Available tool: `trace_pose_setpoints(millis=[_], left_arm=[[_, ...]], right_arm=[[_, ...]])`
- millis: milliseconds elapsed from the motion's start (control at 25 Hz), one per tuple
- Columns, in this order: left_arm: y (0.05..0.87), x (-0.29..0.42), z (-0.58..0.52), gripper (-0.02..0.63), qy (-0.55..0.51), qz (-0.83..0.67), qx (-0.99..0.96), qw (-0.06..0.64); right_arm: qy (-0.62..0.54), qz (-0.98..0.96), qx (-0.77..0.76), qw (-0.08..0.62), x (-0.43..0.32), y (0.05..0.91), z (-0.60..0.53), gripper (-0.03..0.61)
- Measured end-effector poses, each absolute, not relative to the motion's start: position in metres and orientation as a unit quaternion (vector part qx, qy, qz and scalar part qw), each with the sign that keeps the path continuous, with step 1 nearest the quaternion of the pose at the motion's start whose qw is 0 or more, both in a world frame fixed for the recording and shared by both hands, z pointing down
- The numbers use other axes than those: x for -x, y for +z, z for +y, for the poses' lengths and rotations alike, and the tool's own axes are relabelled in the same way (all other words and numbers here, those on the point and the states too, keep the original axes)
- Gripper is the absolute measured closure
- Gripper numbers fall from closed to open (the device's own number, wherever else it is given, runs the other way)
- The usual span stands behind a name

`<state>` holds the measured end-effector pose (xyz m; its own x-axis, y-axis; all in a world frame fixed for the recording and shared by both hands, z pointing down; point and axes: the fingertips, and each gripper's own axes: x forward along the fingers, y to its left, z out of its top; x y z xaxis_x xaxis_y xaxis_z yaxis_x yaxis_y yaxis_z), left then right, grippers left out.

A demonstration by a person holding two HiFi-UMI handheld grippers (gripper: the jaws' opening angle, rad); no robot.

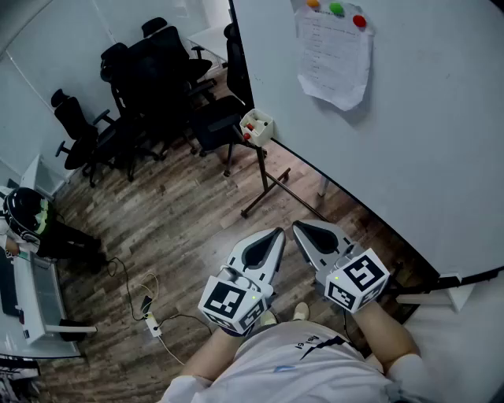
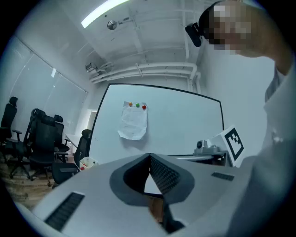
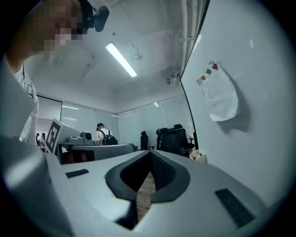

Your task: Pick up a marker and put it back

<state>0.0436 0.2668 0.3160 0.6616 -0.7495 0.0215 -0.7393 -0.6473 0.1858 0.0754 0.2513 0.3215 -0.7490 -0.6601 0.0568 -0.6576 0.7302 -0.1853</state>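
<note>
Left gripper (image 1: 272,240) and right gripper (image 1: 304,233) low by waist, fingers together, nothing between. Marker box (image 1: 257,126) well ahead on whiteboard (image 1: 417,142); arriving shut risks knocking it.

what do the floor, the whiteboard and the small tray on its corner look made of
Floor: wood or wood-look laminate, matt; brown planks, grain streaks. Whiteboard: smooth, glossy white panel, likely coated steel, if the coloured dots holding the sheet are magnets. Small tray: pale, probably plastic; too small to be sure.
</note>
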Motion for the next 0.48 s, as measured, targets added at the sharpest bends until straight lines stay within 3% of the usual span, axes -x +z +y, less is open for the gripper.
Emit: trace_pose_setpoints(millis=[480], left_arm=[[0.3168,-0.0476,0.2703,0.603,-0.027,-0.414,-0.905,0.090]], right_arm=[[-0.104,0.933,0.344,0.020,-0.0796,0.3190,0.2578,0.568]])
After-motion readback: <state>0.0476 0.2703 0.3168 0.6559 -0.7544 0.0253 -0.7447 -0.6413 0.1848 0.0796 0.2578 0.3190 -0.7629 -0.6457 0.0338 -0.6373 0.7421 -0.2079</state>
